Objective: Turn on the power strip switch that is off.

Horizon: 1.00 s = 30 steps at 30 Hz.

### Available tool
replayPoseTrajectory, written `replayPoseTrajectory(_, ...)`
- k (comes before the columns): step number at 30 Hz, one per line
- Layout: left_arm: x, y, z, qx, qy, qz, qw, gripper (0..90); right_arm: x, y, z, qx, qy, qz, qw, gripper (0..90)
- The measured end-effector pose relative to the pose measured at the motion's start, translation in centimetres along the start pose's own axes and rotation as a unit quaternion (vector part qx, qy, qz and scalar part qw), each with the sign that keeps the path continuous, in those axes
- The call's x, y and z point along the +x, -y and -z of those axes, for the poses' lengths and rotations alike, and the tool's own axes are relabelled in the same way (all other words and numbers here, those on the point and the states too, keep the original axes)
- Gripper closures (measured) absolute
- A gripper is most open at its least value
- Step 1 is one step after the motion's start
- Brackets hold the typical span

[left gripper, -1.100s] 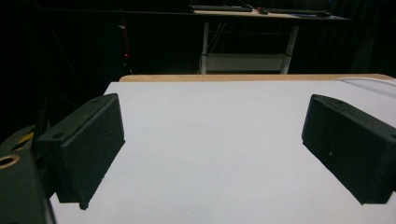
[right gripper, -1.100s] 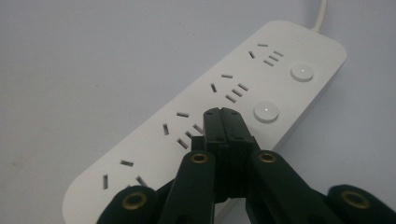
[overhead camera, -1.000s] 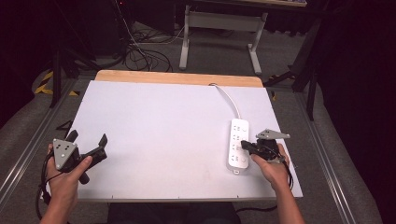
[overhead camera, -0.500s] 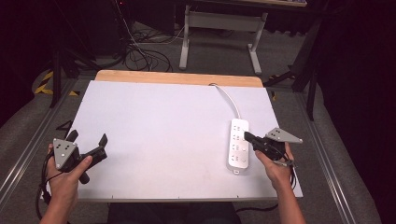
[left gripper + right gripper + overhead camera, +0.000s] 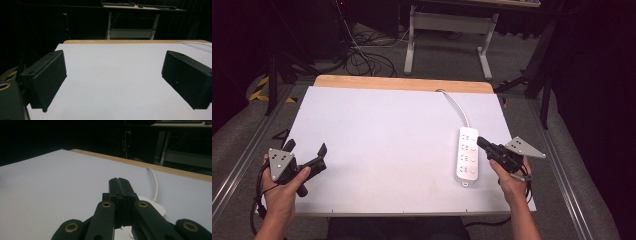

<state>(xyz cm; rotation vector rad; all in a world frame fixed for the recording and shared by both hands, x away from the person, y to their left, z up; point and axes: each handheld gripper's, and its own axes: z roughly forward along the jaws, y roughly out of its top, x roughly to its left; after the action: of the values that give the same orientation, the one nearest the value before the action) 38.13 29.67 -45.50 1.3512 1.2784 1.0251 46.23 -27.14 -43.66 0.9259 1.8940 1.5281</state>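
Each black gripper carries a grey triangular plate, brass-ringed linkage screws and a trailing black cable.

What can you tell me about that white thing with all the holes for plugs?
The power strip is a long white block that looks like smooth plastic, with rows of sockets on top. It lies flat near the table's right side. Its white cord curves away toward the far wooden edge. The right gripper, jaws shut, sits at its right edge; whether they touch is unclear.

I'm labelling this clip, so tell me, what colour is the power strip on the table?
White, with a white cord; the power strip shows best in the high view.
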Motion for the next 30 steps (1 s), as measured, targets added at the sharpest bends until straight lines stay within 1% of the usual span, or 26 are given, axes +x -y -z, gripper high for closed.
replayPoseTrajectory(10, -0.08, 0.01, -0.04, 0.0, 0.002, 0.001, 1.0, 6.4, -0.01, -0.15, 0.44, -0.013, 0.004, 0.007, 0.9999, 89.2)
replayPoseTrajectory(14, -0.06, 0.0, -0.03, 0.0, 0.002, 0.001, 1.0, 6.4, -0.07, -0.34, 0.84, -0.029, 0.001, 0.01, 0.9995, 89.5)
replayPoseTrajectory(20, -0.09, -0.02, -0.03, 0.001, 0.002, -0.003, 1.0, 6.4, 0.02, -0.37, 0.95, -0.035, -0.002, 0.015, 0.9993, 88.9)
replayPoseTrajectory(25, -0.1, -0.02, -0.05, 0.001, 0.002, -0.001, 1.0, 6.4, 0.1, -0.45, 0.95, -0.029, -0.004, 0.017, 0.9994, 83.7)
replayPoseTrajectory(28, -0.12, -0.03, -0.05, 0.001, 0.002, -0.003, 1.0, 6.5, 0.19, -0.55, 0.98, -0.034, -0.008, 0.022, 0.9992, 80.9)
replayPoseTrajectory(30, -0.12, -0.03, -0.05, 0.002, 0.002, -0.003, 1.0, 6.5, 0.27, -0.6, 0.97, -0.035, -0.01, 0.023, 0.9991, 77.3)
